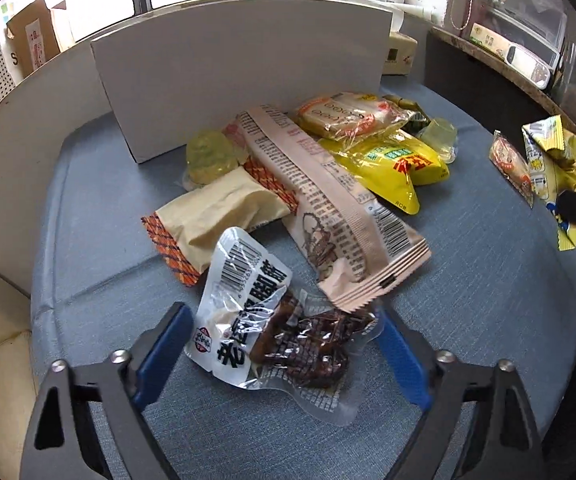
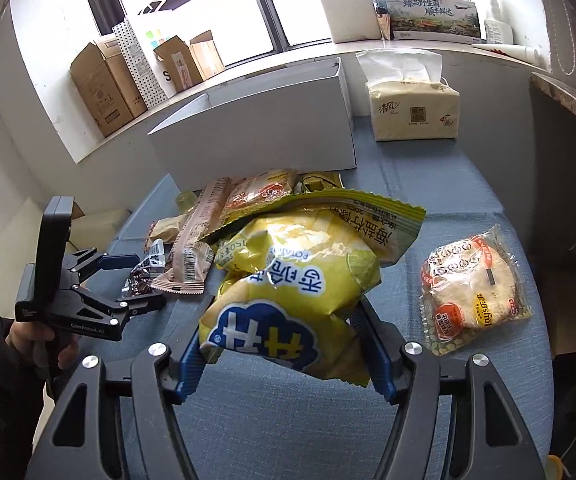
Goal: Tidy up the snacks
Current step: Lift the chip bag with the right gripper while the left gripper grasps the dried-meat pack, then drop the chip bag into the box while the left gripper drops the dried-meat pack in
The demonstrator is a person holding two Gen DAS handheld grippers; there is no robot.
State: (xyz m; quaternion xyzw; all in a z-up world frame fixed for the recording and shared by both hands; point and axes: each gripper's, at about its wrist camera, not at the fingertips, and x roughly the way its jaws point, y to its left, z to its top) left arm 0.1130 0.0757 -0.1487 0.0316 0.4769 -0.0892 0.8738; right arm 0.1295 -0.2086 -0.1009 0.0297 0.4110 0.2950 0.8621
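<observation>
The right gripper (image 2: 284, 354) pinches a yellow chip bag (image 2: 288, 292) held above the blue cloth (image 2: 467, 400); a crumpled corner grip may slip. The left gripper (image 1: 284, 344), spread wide, straddles a vacuum-packed meat snack (image 1: 288, 340) at its 12 o'clock; the overlapping long pink packet (image 1: 327, 208) could drag along. Beyond, the white box (image 1: 240, 68) stands behind the pile.
</observation>
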